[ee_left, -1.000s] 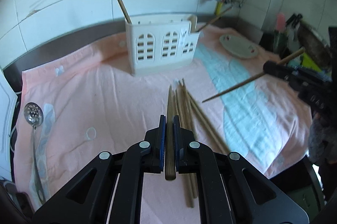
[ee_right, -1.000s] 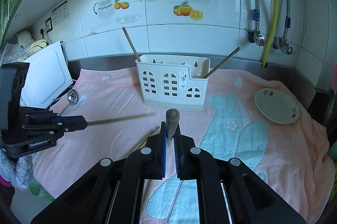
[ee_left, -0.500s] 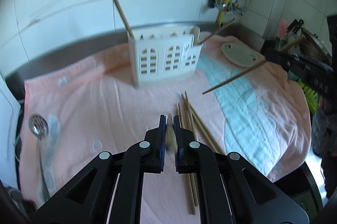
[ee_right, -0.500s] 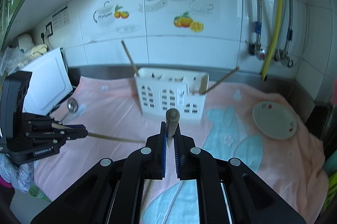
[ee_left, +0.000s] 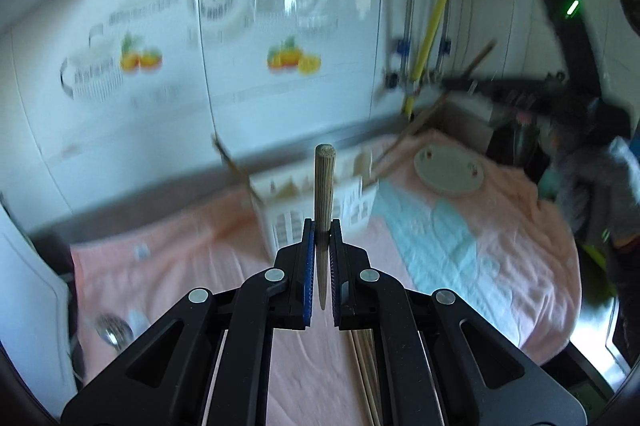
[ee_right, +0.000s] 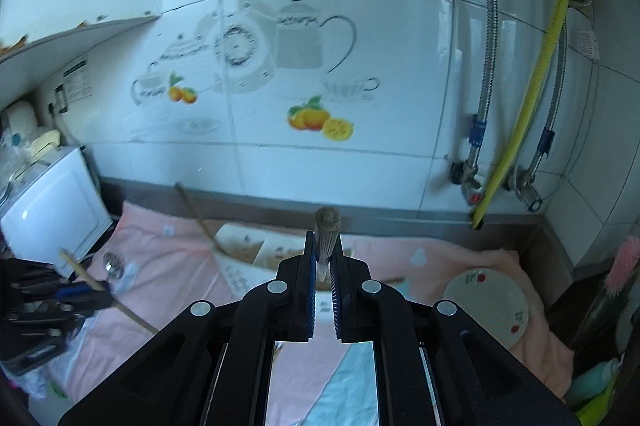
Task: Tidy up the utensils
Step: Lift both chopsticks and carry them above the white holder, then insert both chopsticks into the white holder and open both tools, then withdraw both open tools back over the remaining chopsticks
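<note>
1. Both grippers have risen and tipped up since a second ago; each chopstick, then held near level over the towel, now stands close to upright.
2. Left gripper (ee_left: pixel 320 246): fingers closed on a left chopstick (ee_left: pixel 323 193), butt end up, tip hanging between the pads.
3. Right gripper (ee_right: pixel 323 258): fingers closed on a right chopstick (ee_right: pixel 326 234), butt end up.
4. Utensil holder (ee_right: pixel 256 254): white, on the pink towel (ee_left: pixel 180 266), ahead of and below both grippers; two chopsticks already lean in it.
5. Step, as judged: carrying to holder. Next move calls for aligning each tip over a compartment, lowering, then releasing.
6. Loose chopsticks (ee_left: pixel 366 366): on the towel beneath the left gripper.
</note>
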`<action>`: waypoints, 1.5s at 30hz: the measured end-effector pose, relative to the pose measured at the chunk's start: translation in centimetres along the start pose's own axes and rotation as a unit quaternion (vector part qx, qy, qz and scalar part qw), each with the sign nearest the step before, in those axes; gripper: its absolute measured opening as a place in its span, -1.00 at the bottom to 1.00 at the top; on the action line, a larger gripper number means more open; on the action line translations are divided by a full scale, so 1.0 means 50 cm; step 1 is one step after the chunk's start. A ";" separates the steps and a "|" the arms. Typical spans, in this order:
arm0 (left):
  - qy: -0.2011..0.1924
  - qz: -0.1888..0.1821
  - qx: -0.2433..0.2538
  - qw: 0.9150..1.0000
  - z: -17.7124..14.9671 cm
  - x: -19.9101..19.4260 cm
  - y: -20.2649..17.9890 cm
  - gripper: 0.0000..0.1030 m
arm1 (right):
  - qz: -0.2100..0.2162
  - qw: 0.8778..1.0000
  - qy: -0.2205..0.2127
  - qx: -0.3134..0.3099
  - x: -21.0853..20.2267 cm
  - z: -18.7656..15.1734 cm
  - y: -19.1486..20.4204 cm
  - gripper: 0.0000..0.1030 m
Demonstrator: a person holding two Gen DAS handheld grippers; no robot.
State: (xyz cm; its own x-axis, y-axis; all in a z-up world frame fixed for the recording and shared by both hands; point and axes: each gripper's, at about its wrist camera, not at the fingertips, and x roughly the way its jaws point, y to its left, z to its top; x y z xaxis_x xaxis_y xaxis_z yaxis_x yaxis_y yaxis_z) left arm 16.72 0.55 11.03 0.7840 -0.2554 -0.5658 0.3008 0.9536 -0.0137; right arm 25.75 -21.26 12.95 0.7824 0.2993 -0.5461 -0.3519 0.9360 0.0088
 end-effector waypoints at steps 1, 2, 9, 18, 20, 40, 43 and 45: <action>-0.011 0.005 0.004 1.000 0.018 -0.006 -0.001 -0.88 | -0.003 1.000 0.005 0.002 0.013 0.004 -0.003 -0.87; -0.025 0.010 0.007 1.000 0.043 -0.011 -0.001 -0.88 | -0.006 1.000 0.009 0.003 0.024 0.006 -0.004 -0.88; -0.077 0.034 0.009 0.996 0.153 0.013 0.009 -0.88 | -0.006 0.999 0.044 0.006 0.110 -0.010 -0.010 -0.87; -0.084 0.067 -0.039 0.993 0.175 0.134 0.069 -0.89 | -0.003 0.998 0.062 -0.011 0.148 -0.028 -0.003 -0.87; -0.072 0.063 -0.062 0.993 0.161 0.165 0.090 -0.89 | -0.001 0.998 0.065 -0.012 0.154 -0.031 -0.003 -0.87; -0.028 0.031 -0.097 0.994 0.094 0.189 0.125 -0.23 | -0.008 0.999 0.039 -0.002 0.120 -0.032 -0.005 -0.58; -0.041 0.032 -0.095 0.994 0.081 0.148 0.121 -0.10 | -0.009 1.000 0.020 -0.004 0.081 -0.033 -0.001 -0.50; -0.048 0.029 -0.098 0.994 0.070 0.122 0.118 -0.03 | -0.007 1.000 0.009 -0.004 0.053 -0.040 0.004 -0.42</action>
State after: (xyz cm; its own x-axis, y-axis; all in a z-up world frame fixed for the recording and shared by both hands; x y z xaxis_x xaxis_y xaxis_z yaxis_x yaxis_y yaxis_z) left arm 25.16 4.04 10.39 0.8478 -0.2045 -0.4892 0.1495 0.9774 -0.1495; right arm 26.73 -20.64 9.81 0.7772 0.2835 -0.5617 -0.3461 0.9382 -0.0055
